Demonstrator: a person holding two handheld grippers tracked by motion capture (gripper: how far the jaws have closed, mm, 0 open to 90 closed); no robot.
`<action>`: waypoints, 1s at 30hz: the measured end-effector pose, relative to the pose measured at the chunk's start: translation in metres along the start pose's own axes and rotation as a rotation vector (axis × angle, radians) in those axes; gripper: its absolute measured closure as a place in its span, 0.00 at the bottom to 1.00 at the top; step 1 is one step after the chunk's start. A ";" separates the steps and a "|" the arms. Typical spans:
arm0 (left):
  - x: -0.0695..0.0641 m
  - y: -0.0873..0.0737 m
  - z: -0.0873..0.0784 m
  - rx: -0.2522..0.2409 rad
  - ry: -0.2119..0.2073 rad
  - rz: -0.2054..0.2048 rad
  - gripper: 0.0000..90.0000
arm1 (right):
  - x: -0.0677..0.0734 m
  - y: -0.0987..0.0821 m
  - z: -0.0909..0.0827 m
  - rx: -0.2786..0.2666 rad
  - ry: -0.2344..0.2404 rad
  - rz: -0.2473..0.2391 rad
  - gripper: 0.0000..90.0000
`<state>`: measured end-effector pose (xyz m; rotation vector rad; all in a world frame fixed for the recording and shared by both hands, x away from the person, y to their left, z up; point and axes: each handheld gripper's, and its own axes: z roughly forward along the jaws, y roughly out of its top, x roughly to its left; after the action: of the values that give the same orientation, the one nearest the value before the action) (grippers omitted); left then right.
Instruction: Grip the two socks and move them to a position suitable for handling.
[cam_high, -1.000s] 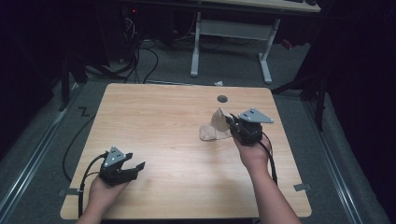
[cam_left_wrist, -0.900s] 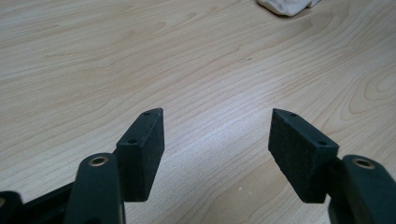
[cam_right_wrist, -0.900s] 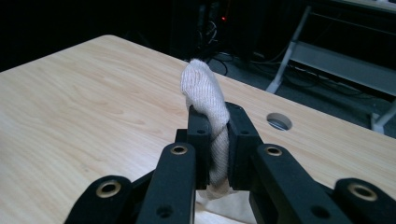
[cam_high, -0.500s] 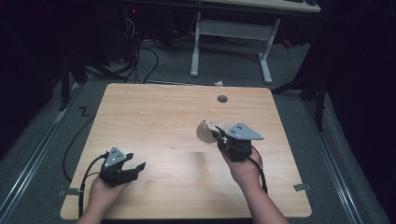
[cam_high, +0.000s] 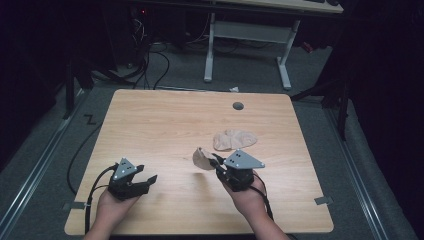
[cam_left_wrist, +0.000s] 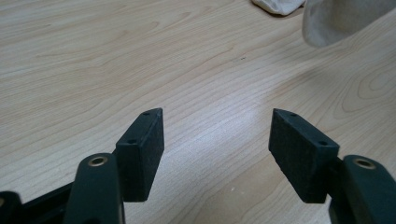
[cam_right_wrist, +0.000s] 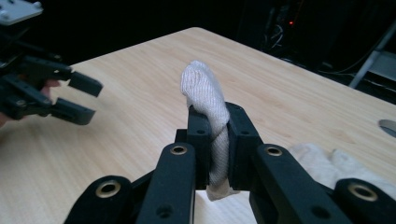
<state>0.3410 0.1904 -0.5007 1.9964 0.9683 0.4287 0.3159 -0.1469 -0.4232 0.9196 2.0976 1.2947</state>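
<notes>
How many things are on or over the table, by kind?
Socks: 2, one held in the right tongs, sock, and one lying flat on the table.
Tongs: 2, with the left tongs open.
Total: 4.

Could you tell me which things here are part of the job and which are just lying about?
In the job:
- beige sock clamped in the right gripper
- second beige sock lying on the table
- left gripper, open, holding nothing

Lying about:
- cables on the floor
- white desk frame behind the table
</notes>
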 end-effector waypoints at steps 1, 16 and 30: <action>0.000 0.000 0.000 -0.001 -0.001 -0.002 0.40 | 0.003 -0.001 0.001 0.001 0.005 -0.003 0.91; -0.028 0.002 0.011 -0.005 -0.119 0.041 0.40 | 0.033 -0.009 0.010 -0.013 0.094 -0.022 0.91; -0.039 0.013 0.038 0.014 -0.249 -0.017 0.58 | 0.047 -0.007 0.002 -0.062 0.154 -0.010 0.91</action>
<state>0.3452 0.1356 -0.5102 1.9964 0.8330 0.1589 0.2847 -0.1120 -0.4331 0.8042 2.1606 1.4585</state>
